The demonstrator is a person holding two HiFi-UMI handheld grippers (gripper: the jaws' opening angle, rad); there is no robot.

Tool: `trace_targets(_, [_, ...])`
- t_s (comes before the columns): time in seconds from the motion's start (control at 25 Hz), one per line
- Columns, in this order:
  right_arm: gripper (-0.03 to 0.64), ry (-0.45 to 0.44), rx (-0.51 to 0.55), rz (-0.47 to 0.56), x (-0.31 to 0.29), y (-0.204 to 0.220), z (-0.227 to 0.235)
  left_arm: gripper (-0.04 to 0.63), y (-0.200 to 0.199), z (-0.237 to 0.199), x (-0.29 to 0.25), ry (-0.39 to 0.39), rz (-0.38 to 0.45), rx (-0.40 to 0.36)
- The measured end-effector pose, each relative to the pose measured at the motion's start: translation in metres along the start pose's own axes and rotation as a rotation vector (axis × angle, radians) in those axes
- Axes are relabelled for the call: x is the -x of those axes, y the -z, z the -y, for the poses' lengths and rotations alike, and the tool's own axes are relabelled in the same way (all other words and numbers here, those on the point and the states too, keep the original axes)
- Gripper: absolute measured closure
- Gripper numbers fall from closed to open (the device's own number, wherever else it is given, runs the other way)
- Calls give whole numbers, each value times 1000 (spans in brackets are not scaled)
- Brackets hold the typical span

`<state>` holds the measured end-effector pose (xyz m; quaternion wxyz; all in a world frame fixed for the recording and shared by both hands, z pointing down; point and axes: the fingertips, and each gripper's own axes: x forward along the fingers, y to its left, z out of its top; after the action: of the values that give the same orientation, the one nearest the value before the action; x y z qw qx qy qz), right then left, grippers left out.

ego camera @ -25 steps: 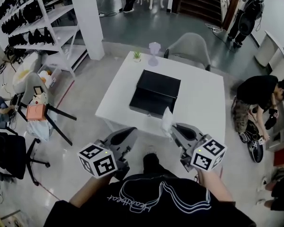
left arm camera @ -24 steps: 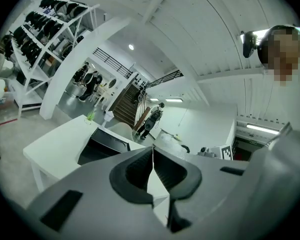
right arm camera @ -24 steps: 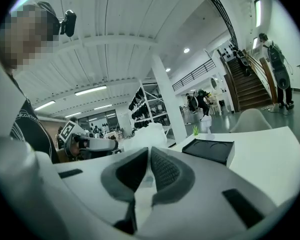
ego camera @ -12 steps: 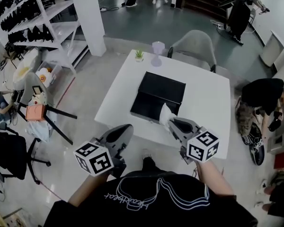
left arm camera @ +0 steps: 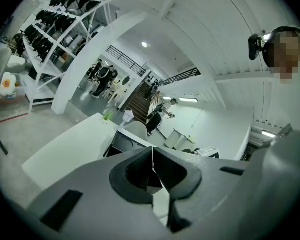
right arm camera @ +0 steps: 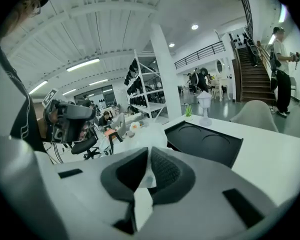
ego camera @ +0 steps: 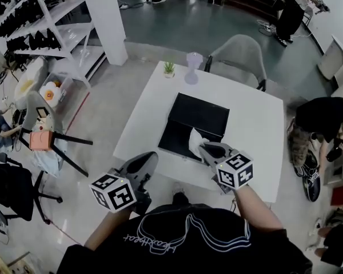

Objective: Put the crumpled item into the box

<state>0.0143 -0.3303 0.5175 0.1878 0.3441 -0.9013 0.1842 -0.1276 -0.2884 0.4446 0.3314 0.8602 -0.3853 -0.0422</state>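
An open black box lies on the white table; it also shows in the right gripper view and the left gripper view. My right gripper is shut on a white crumpled item, which hangs over the box's near edge. In the right gripper view the crumpled item bulges out above the closed jaws of that gripper. My left gripper is shut and empty at the table's near edge, left of the box; its jaws meet in the left gripper view.
A small potted plant and a translucent vase stand at the table's far edge, with a grey chair behind. A person crouches right of the table. Chairs and white shelves stand on the left.
Both grippers have moved forward toward the table. The right one carried the crumpled item from the table's near edge to over the box's near side.
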Motion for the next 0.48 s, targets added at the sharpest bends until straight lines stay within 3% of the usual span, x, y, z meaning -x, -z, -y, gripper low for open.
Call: trace_targets(0.48, [588,23,125,-289,-62,48,29,588,-5,-37,-18,-37,1,47])
